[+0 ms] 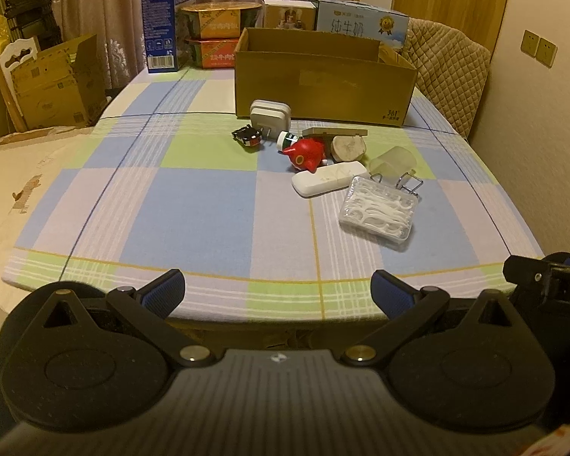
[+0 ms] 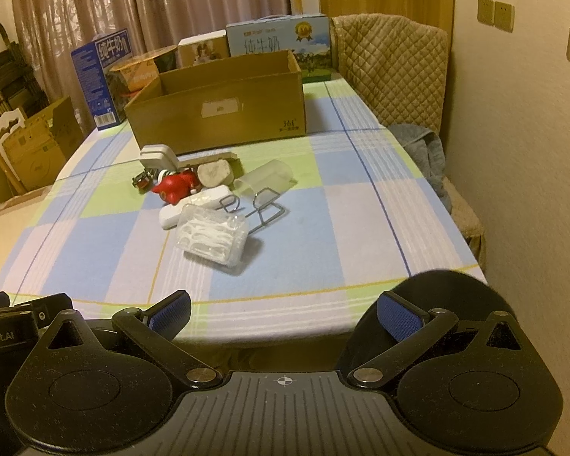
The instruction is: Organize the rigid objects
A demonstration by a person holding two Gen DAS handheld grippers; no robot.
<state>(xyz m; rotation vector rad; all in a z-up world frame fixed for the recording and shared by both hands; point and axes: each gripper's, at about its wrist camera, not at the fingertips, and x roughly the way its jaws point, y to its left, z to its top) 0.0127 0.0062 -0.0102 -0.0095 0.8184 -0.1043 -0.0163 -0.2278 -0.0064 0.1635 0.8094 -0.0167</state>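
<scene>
A cluster of small objects lies mid-table before an open cardboard box [image 1: 323, 83] [image 2: 224, 110]. It holds a red toy figure [image 1: 306, 155] [image 2: 173, 187], a white case [image 1: 328, 178] [image 2: 193, 205], a clear box of floss picks [image 1: 380, 212] [image 2: 212, 237], a white plug adapter [image 1: 269, 114] [image 2: 157, 155], a small black toy car [image 1: 247, 136], a wood slice [image 1: 347, 148] [image 2: 214, 173], a frosted plastic cup [image 1: 393, 161] [image 2: 266, 178] and a wire holder [image 2: 258, 209]. My left gripper [image 1: 277, 292] and right gripper [image 2: 285, 315] hover open at the table's near edge, both empty.
Milk cartons [image 1: 361, 19] and snack boxes [image 1: 218, 34] stand behind the cardboard box. A quilted chair [image 2: 391, 60] sits at the far right with a grey cloth [image 2: 421, 148]. More cartons [image 1: 53, 83] stand on the floor left of the checked tablecloth [image 1: 171, 197].
</scene>
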